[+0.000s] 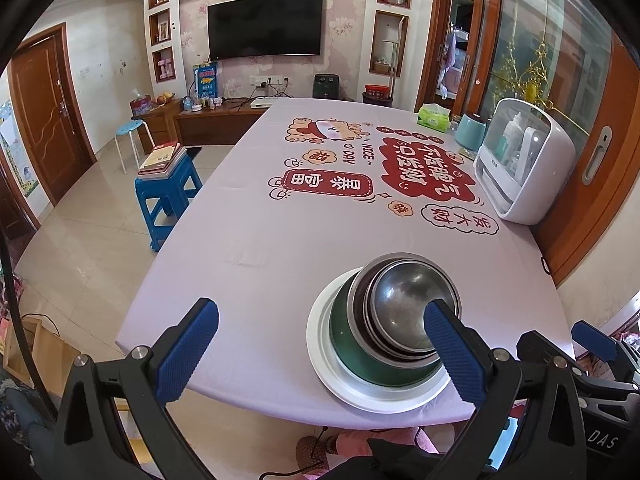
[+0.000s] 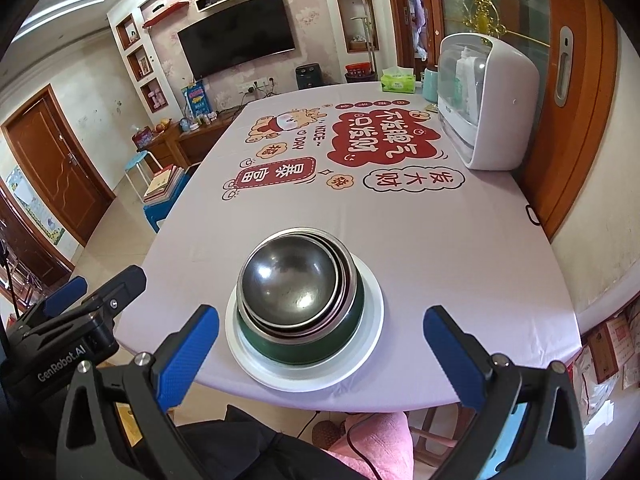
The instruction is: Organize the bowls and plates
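Observation:
A stack stands near the front edge of the table: a white plate (image 1: 320, 344) (image 2: 374, 320) at the bottom, a green bowl (image 1: 352, 356) (image 2: 296, 348) on it, and steel bowls (image 1: 404, 300) (image 2: 288, 276) nested inside. My left gripper (image 1: 324, 320) is open, held above the table edge, its right finger in front of the stack. My right gripper (image 2: 322, 326) is open too, with the stack seen between its blue fingers (image 2: 188, 356). Neither holds anything. Each gripper shows at the edge of the other's view.
The pink printed tablecloth (image 1: 248, 240) (image 2: 440, 240) covers the table. A white countertop cabinet (image 1: 524, 164) (image 2: 484, 104), a teal canister (image 1: 472, 132) and a tissue box (image 1: 434, 117) stand at the far right. A blue stool with books (image 1: 166, 184) is left of the table.

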`<action>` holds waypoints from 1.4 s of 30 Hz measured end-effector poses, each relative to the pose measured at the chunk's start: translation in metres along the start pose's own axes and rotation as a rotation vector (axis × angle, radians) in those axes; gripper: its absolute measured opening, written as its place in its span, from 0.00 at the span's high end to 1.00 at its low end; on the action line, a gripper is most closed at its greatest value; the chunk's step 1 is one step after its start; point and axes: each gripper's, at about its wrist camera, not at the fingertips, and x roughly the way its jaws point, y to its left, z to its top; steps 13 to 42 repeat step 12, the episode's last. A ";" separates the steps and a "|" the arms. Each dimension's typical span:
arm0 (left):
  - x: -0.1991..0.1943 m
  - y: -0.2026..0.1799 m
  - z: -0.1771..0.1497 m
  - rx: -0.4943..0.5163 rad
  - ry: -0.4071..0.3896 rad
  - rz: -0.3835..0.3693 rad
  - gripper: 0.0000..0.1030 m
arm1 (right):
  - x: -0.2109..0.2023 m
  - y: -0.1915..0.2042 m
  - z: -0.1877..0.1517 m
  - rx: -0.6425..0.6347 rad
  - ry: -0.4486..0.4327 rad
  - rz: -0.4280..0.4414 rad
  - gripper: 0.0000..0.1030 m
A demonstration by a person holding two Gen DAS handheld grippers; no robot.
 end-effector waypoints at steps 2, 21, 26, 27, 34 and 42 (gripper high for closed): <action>0.001 -0.001 0.001 0.000 -0.001 0.001 0.01 | 0.001 -0.001 0.002 0.000 0.001 -0.001 0.00; 0.005 -0.007 0.009 0.014 -0.003 -0.004 0.01 | 0.008 -0.008 0.011 -0.002 0.011 -0.002 0.00; 0.005 -0.007 0.009 0.014 -0.003 -0.004 0.01 | 0.008 -0.008 0.011 -0.002 0.011 -0.002 0.00; 0.005 -0.007 0.009 0.014 -0.003 -0.004 0.01 | 0.008 -0.008 0.011 -0.002 0.011 -0.002 0.00; 0.005 -0.007 0.009 0.014 -0.003 -0.004 0.01 | 0.008 -0.008 0.011 -0.002 0.011 -0.002 0.00; 0.005 -0.007 0.009 0.014 -0.003 -0.004 0.01 | 0.008 -0.008 0.011 -0.002 0.011 -0.002 0.00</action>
